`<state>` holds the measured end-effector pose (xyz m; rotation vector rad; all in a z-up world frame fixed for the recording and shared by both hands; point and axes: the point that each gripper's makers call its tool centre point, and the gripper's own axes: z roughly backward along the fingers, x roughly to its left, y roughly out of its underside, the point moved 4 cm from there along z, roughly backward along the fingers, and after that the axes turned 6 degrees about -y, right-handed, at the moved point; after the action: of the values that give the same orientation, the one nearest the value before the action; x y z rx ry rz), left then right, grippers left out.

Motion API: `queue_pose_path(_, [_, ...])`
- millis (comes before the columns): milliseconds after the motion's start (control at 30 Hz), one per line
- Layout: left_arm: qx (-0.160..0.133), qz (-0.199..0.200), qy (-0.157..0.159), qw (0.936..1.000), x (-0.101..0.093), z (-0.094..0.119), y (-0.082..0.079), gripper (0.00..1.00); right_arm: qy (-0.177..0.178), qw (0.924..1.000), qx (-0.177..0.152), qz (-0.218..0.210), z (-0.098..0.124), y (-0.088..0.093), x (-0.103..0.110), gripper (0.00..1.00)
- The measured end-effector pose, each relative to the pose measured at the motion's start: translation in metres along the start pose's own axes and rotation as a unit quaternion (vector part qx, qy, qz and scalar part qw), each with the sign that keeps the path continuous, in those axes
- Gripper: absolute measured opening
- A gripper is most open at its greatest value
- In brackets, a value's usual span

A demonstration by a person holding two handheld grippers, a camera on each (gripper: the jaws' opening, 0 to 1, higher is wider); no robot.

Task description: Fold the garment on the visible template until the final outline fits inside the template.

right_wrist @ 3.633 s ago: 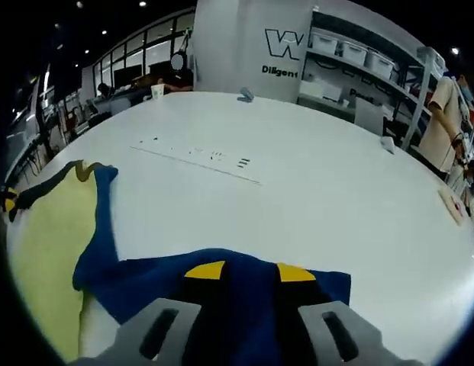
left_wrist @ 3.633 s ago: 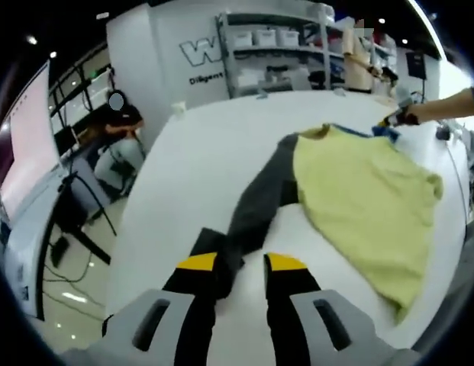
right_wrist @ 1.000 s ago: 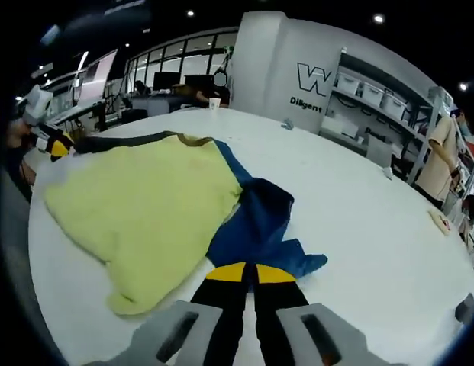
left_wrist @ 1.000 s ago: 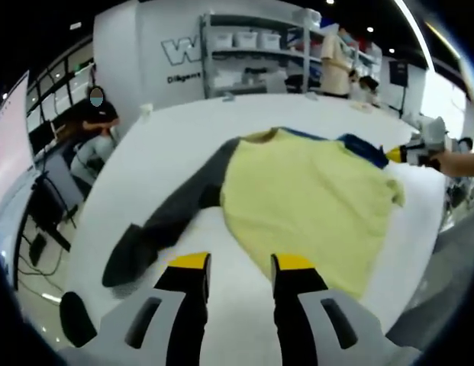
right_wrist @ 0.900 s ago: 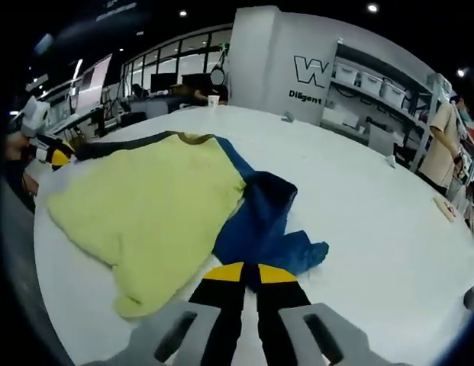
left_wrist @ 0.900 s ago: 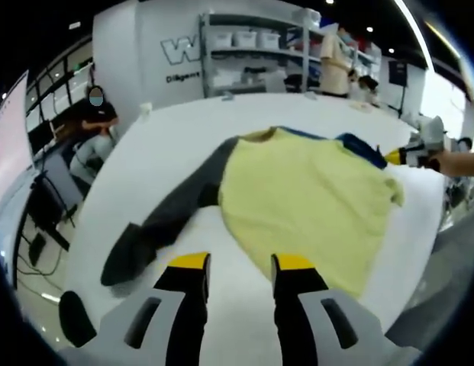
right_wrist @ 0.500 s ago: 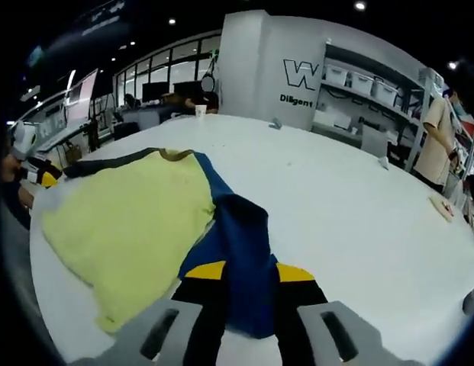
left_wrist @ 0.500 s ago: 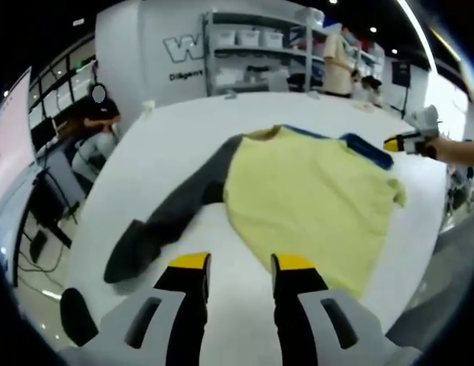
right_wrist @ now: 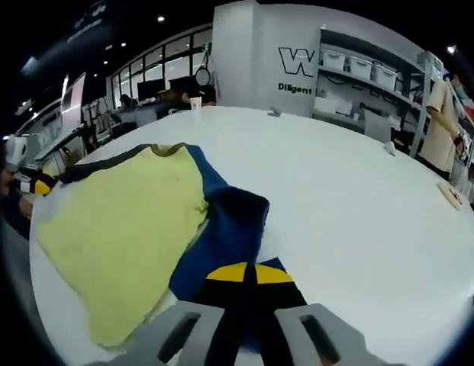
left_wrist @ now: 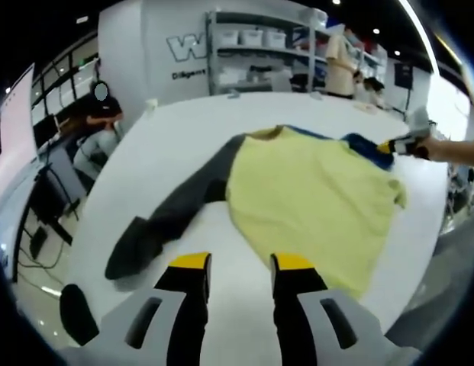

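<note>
A yellow sweatshirt point(left_wrist: 309, 191) lies flat on the white table point(left_wrist: 183, 137) — right gripper point(right_wrist: 247, 273) pinches its blue sleeve point(right_wrist: 225, 232), left gripper point(left_wrist: 235, 264) hovers spread, holding nothing.

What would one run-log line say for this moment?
left gripper: open, above white table | right gripper: shut on blue sleeve | yellow-bodied garment: flat, unfolded

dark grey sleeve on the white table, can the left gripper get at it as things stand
Probably yes: the left gripper is open, the dark grey sleeve lies flat just ahead and to its left, with bare white table around it.
</note>
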<state>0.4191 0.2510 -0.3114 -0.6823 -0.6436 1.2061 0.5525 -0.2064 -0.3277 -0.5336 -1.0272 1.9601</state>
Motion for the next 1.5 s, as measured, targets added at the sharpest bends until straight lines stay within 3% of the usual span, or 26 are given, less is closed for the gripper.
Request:
queue_pose_path(67, [0.001,0.001,0.0,1.0,0.0,0.0,0.001,0.28,-0.01,0.9999,-0.008,0.008,0.002,-0.006,0.009,0.0])
queue_pose_path(100, [0.0,0.002,-0.001,1.0,0.0,0.0,0.001,0.28,-0.027,0.999,-0.016,0.032,0.004,-0.013,0.023,0.0])
queue_pose_path(200, [-0.002,0.004,-0.003,1.0,0.002,0.0,0.001,0.28,-0.055,0.9972,-0.017,0.048,0.002,-0.014,0.043,0.0])
queue_pose_path(267, [-0.004,0.007,-0.004,1.0,0.001,0.0,0.0,0.27,-0.09,0.9925,0.003,0.084,0.003,-0.008,0.074,0.0])
queue_pose_path(367, [-0.004,0.008,-0.004,1.0,-0.001,0.0,0.001,0.27,-0.12,0.9868,0.021,0.108,-0.002,0.005,0.091,0.0])
queue_pose_path(400, [-0.004,0.008,-0.003,1.0,-0.002,0.0,0.001,0.27,-0.14,0.9841,0.038,0.103,-0.005,0.017,0.103,0.0])
queue_pose_path(467, [-0.004,0.009,-0.003,0.9999,-0.005,0.0,0.001,0.27,-0.154,0.9828,0.05,0.089,-0.004,0.023,0.111,0.0])
queue_pose_path(533, [0.001,0.018,-0.003,0.9998,-0.006,-0.001,0.005,0.26,-0.18,0.978,0.086,0.062,-0.003,0.038,0.119,0.0])
queue_pose_path(733, [0.002,0.015,0.001,0.9999,-0.013,0.001,0.004,0.26,-0.166,0.9833,0.056,0.049,0.016,0.024,0.108,0.0])
queue_pose_path(800, [0.002,0.016,0.0,0.9999,-0.012,0.001,0.004,0.26,-0.148,0.9871,0.046,0.039,0.027,0.014,0.097,0.01])
queue_pose_path(867, [0.001,0.017,-0.001,0.9999,-0.011,0.002,0.004,0.26,-0.118,0.991,0.048,0.041,0.028,0.016,0.08,0.06])
queue_pose_path(933, [0.0,0.017,-0.002,0.9999,-0.01,0.002,0.004,0.26,-0.085,0.9926,0.071,0.052,0.028,0.026,0.058,0.13])
queue_pose_path(1033, [0.0,0.017,-0.004,0.9999,-0.008,0.003,0.004,0.26,-0.039,0.9948,0.089,0.033,0.031,0.04,0.03,0.16])
queue_pose_path(1133, [0.0,0.015,-0.004,0.9999,-0.008,0.003,0.003,0.26,0.006,0.9926,0.117,0.03,0.035,0.058,0.004,0.2])
queue_pose_path(1200, [0.001,0.014,-0.004,0.9999,-0.007,0.003,0.004,0.26,0.018,0.9916,0.12,0.043,0.037,0.063,-0.005,0.25])
queue_pose_path(1333, [0.001,0.013,-0.004,0.9999,-0.006,0.004,0.004,0.27,0.004,0.9933,0.115,0.013,0.035,0.068,-0.009,0.16])
queue_pose_path(1433, [0.006,0.012,-0.004,0.9999,-0.007,0.003,0.006,0.26,0.005,0.995,0.1,-0.002,0.028,0.065,-0.014,0.15])
queue_pose_path(1500, [0.006,0.013,-0.004,0.9999,-0.008,0.004,0.005,0.26,-0.005,0.9954,0.09,-0.031,0.022,0.064,-0.01,0.04])
